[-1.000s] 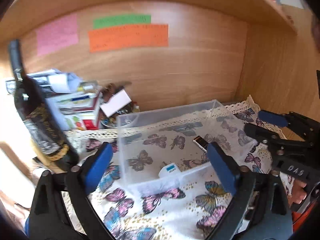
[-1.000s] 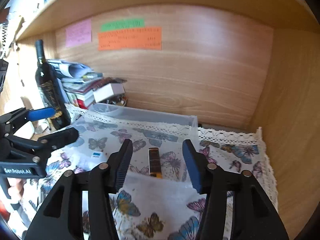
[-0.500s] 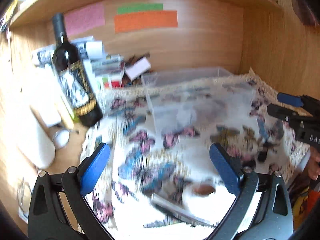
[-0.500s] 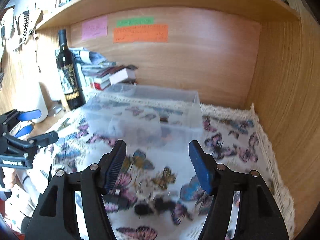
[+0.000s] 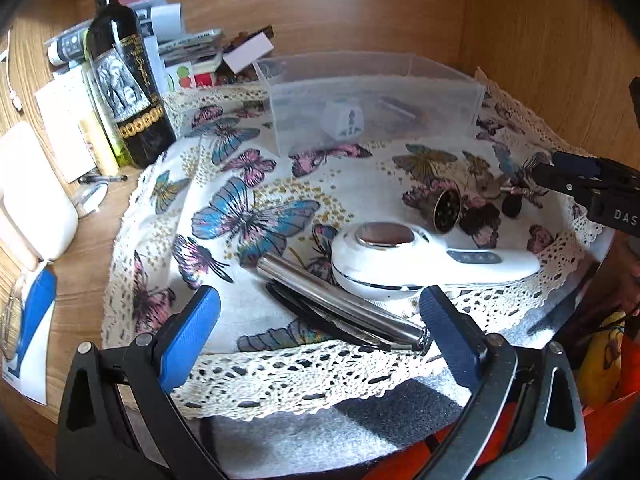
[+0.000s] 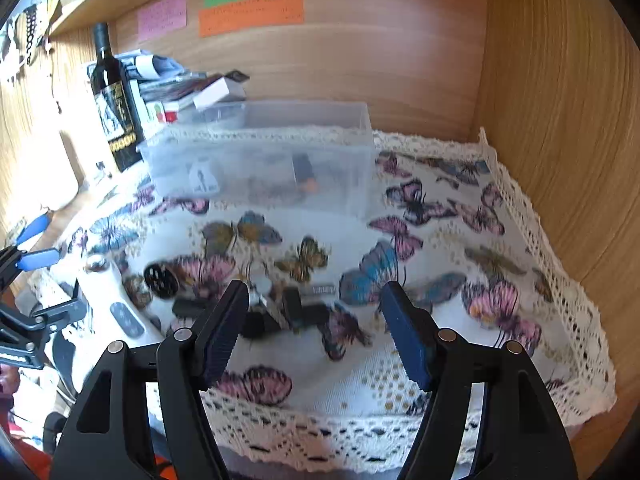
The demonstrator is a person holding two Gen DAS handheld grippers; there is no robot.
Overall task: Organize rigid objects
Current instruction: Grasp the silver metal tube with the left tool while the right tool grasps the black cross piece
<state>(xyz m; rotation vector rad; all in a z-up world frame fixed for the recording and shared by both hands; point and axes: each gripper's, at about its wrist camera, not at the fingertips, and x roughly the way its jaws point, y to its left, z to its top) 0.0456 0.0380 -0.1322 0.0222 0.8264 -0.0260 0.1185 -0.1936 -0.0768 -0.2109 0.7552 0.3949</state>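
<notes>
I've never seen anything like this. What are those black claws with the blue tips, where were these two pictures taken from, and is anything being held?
They are hand-held grippers: a person holds one in each hand, each with a camera looking along its two fingers. One picture comes from the left gripper, the other from the right gripper. Both are open and hold nothing. On the butterfly cloth lie a white handheld device, a silver metal tube and some small dark parts. Behind stands a clear plastic box with a few items already inside, and a wine bottle beside it.
</notes>
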